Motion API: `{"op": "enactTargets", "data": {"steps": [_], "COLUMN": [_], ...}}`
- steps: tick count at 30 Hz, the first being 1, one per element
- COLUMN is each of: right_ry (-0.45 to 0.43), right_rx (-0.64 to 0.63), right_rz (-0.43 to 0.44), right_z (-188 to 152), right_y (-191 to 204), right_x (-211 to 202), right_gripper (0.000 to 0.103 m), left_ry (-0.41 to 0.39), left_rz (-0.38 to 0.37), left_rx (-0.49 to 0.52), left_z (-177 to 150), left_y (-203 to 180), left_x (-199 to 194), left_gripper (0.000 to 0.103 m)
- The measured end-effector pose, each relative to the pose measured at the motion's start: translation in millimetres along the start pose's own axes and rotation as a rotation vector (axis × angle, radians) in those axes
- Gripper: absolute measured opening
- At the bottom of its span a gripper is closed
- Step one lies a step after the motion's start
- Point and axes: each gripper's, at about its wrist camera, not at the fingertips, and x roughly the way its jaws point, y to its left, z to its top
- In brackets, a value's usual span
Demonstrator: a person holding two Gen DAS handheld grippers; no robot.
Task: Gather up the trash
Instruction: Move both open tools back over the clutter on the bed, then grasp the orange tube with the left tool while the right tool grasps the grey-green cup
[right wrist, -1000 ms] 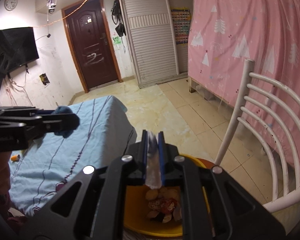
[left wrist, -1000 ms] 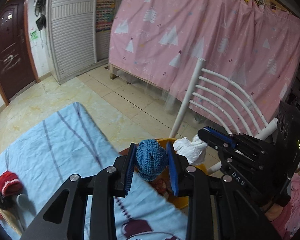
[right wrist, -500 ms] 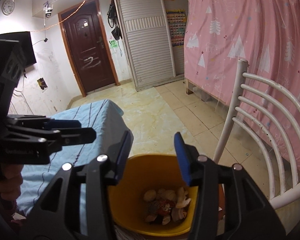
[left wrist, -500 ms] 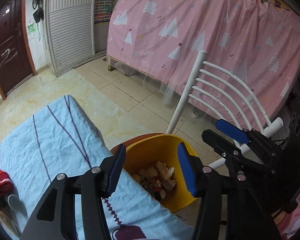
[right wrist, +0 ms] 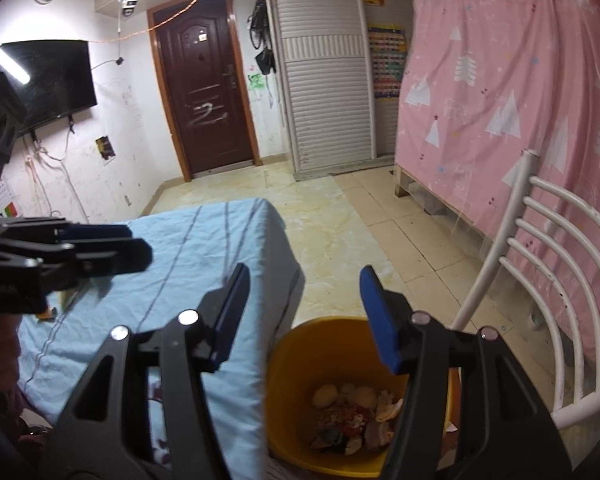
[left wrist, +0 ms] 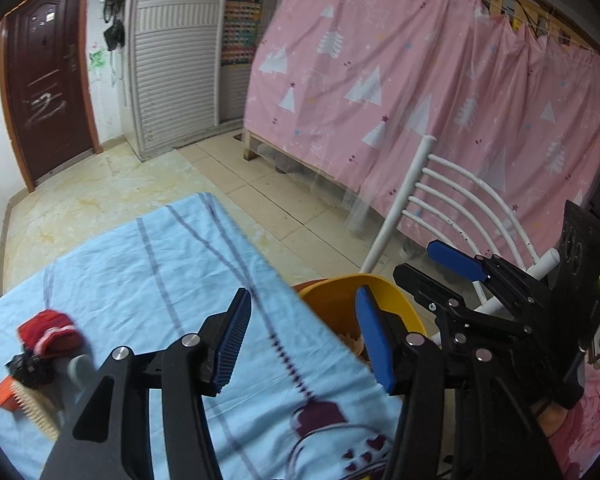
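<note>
Only the right wrist view looks down into the yellow bin [right wrist: 296,392], where crumpled scraps and pale lumps of trash [right wrist: 354,414] lie heaped on its bottom; the bin stands on the floor just beside the edge of the tabletop [right wrist: 204,248], which is draped in a light blue striped cloth. The left wrist view catches only the bin's upper rim [left wrist: 340,292] past the cloth edge, but it alone shows the small things at the tabletop's far left: a red knitted piece [left wrist: 50,332], a dark crumpled lump [left wrist: 30,368] and a wooden brush [left wrist: 34,410] lying close together.

The left claw [left wrist: 302,344] hangs released over the cloth near the bin side, its blue pads spread wide with nothing between them. The right claw [right wrist: 302,314] is likewise released and empty, poised above the bin's near rim. A white chair [right wrist: 556,280] stands to the right of the bin.
</note>
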Motion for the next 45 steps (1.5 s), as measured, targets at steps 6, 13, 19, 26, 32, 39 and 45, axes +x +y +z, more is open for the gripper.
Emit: {"op": "enactTargets", "data": {"steps": [6, 13, 19, 26, 32, 39, 45], "right_ry": [0.013, 0.037, 0.054, 0.088, 0.118, 0.161, 0.199], "right_rx": [-0.056, -0.111, -0.158, -0.203, -0.237, -0.278, -0.305], "right_rz": [0.034, 0.081, 0.126, 0.174, 0.215, 0.253, 0.276], "right_z": [3, 3, 6, 7, 7, 4, -1], "right_y": [35, 76, 111, 144, 171, 200, 218], "right_x": [6, 16, 24, 38, 52, 74, 91], "right_gripper": [0.058, 0.059, 0.06, 0.06, 0.061, 0.061, 0.063], "left_ry": [-0.033, -0.042, -0.049, -0.044, -0.035, 0.002, 0.045], "left_rz": [0.041, 0.099, 0.148, 0.195, 0.227, 0.246, 0.243], "left_rx": [-0.03, -0.079, -0.131, -0.202, -0.241, -0.244, -0.213], "left_z": [-14, -35, -55, -78, -96, -121, -139], "left_y": [30, 70, 108, 156, 185, 204, 209], "left_x": [-29, -53, -71, -88, -97, -96, -86], "left_gripper": [0.05, 0.052, 0.052, 0.053, 0.053, 0.053, 0.053]}}
